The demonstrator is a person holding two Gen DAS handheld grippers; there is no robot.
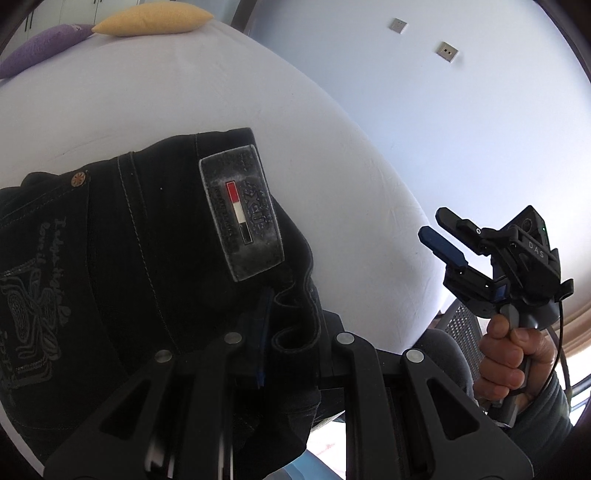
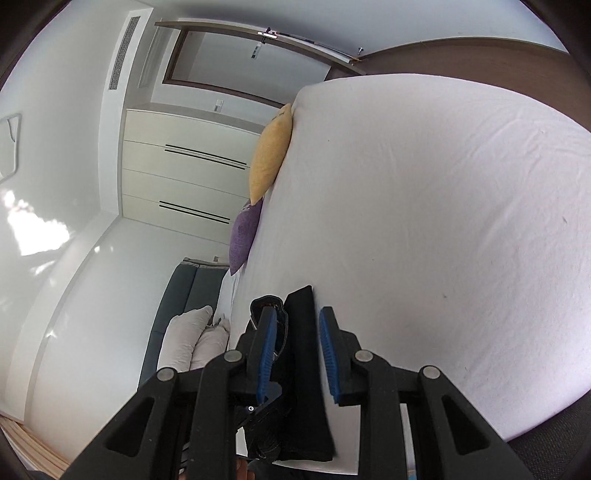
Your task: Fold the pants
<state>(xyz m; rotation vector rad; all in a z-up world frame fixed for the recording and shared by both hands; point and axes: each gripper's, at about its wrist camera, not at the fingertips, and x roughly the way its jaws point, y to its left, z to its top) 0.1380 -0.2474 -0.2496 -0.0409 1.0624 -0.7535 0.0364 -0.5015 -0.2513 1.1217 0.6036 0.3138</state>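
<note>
White bed (image 2: pixel 443 221), two cushions (image 2: pixel 269 155), white wardrobe (image 2: pixel 177 173), pale walls (image 1: pixel 461 122).

The black denim pants (image 1: pixel 147 236) lie on the near part of the white-sheeted bed (image 1: pixel 147 96). At the bed's far edge, a yellow fabric cushion (image 1: pixel 151 21) lies beside a purple fabric cushion (image 1: pixel 40 48). The right gripper (image 1: pixel 439 236) is right of the pants.
</note>
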